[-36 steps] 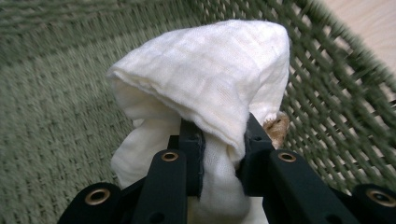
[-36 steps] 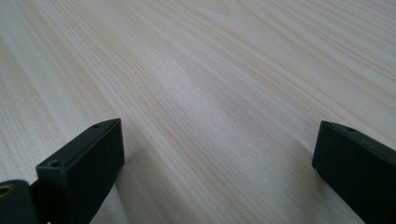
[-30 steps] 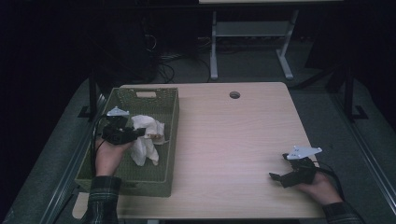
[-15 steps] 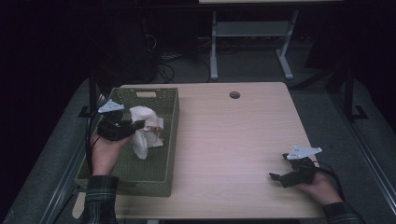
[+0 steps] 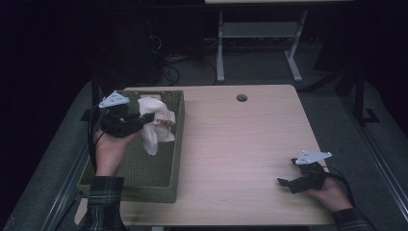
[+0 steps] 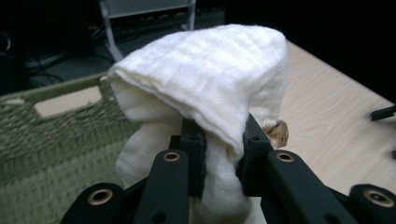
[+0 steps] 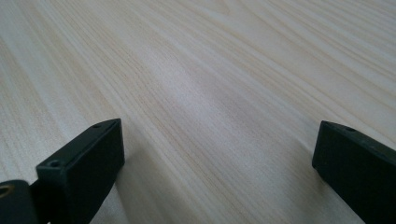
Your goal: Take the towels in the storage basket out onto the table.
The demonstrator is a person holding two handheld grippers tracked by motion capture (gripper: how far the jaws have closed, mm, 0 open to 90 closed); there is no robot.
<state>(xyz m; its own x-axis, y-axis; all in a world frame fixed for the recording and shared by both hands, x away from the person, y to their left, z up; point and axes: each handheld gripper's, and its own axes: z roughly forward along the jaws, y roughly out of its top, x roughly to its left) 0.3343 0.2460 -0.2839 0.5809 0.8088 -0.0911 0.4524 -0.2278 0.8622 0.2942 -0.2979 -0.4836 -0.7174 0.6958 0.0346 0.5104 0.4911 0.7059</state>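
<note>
A white cloth (image 5: 155, 124) hangs above the green woven basket (image 5: 159, 178) at the table's left side. My left gripper (image 5: 146, 118) is shut on the cloth, which drapes over and between its black jaws (image 6: 219, 79). A small brown piece (image 6: 276, 133) peeks out at the cloth's right side. My right gripper (image 5: 285, 183) rests low on the wooden table (image 5: 240, 144) near the front right corner. Its jaws stand wide apart with bare wood (image 7: 210, 116) between them.
The basket has a handle slot (image 6: 67, 101) in its far wall. A round cable hole (image 5: 241, 97) sits at the table's far edge. Behind the table are a grey metal stand (image 5: 257, 43) and cables on a dark floor.
My left gripper has risen with the white cloth, lifting it up out of the basket and slightly toward the far side. The right gripper has stayed where it was.
</note>
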